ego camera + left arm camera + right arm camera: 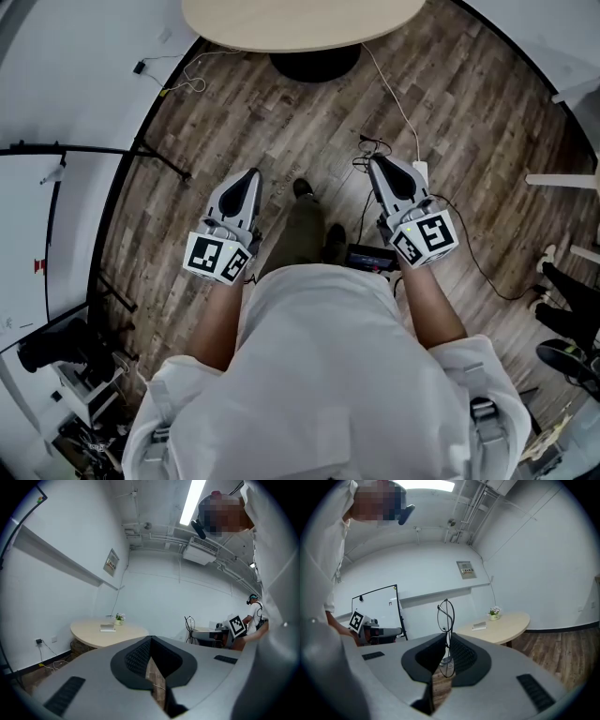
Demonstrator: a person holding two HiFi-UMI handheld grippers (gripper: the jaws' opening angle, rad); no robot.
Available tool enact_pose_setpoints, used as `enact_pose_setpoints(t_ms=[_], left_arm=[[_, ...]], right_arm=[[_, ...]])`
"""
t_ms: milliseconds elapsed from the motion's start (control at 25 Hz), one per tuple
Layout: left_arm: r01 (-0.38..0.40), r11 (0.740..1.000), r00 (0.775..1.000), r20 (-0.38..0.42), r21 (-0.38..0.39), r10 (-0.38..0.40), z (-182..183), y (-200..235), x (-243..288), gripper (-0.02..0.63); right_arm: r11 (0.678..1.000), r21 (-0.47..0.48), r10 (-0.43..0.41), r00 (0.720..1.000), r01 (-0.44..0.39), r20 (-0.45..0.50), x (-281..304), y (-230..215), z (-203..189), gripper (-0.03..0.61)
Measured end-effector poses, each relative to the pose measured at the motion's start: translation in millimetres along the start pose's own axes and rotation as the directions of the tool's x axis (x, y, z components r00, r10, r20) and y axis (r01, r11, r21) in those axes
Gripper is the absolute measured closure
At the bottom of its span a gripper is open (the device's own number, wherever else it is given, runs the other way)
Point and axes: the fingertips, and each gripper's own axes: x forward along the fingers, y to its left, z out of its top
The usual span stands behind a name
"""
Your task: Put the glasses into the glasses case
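Thin wire-frame glasses [446,616] stand upright between the jaws of my right gripper [445,641], which is shut on them at the lower rim. In the head view the right gripper [373,161] points forward over the wooden floor. My left gripper [254,174] is level with it on the left. Its jaws are shut with nothing between them [150,641]. A small pale flat case [108,628] lies on the round table [89,637] ahead, next to a little plant pot [120,618]. The same case [479,626] shows in the right gripper view.
The round beige table [300,23] on a dark pedestal [314,64] stands ahead. Cables and a white power strip [419,171] lie on the floor by the right gripper. Black stand legs [159,159] are at the left. Another person [255,613] stands by a desk.
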Motion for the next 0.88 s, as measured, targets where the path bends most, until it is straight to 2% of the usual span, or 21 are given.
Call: enact_pose_setpoints(t_ms=[240, 600, 880], left_arm=[[-0.01, 0.999, 1.0, 0.022, -0.051, 0.011, -10.0, 49.5, 23.5, 0.6], [-0.042, 0.995, 0.996, 0.08, -0.092, 0.05, 19.6, 172.6, 85.9, 0.6], [-0.022, 0.992, 0.993, 0.114, -0.128, 0.037, 29.4, 220.9, 116.2, 0.6]], right_arm=[[1.0, -0.025, 0.001, 0.999, -0.002, -0.032, 49.9, -3.9, -0.5, 0.535], [0.996, -0.08, 0.023, 0.997, -0.028, -0.072, 179.7, -29.7, 40.4, 0.535], [0.995, -0.1, 0.008, 0.996, -0.017, -0.092, 232.1, -37.5, 52.5, 0.535]])
